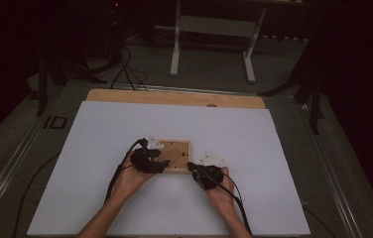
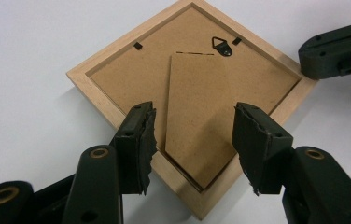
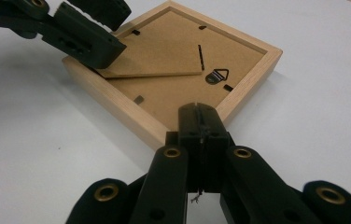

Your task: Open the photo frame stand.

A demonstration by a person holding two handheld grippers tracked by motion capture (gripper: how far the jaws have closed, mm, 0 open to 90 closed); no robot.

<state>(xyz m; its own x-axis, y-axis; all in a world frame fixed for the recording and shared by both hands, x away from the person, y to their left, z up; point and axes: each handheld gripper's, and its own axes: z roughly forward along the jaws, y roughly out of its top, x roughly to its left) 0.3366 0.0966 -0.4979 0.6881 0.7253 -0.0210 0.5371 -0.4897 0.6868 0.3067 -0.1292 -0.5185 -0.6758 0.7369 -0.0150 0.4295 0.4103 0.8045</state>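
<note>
A light wooden picture frame (image 1: 176,145) lies face down on the white table, its brown backing up. A cardboard stand flap (image 2: 197,93) and a small black hanger (image 2: 221,45) sit on the backing. My left gripper (image 2: 194,112) hovers over the frame's near corner, jaws open, with the flap's tip between them and untouched. In the high view it (image 1: 162,161) is at the frame's left front. My right gripper (image 3: 200,109) is shut with nothing between its jaws, its tips at the frame's corner rim. From the left gripper view it (image 2: 337,51) touches the frame's right corner.
White sheet (image 1: 125,124) covers the table, with a bare wooden strip (image 1: 174,97) along the far edge. A white desk frame (image 1: 212,29) and dark cables (image 1: 125,69) stand on the floor beyond. Cables trail from both grippers toward the front edge.
</note>
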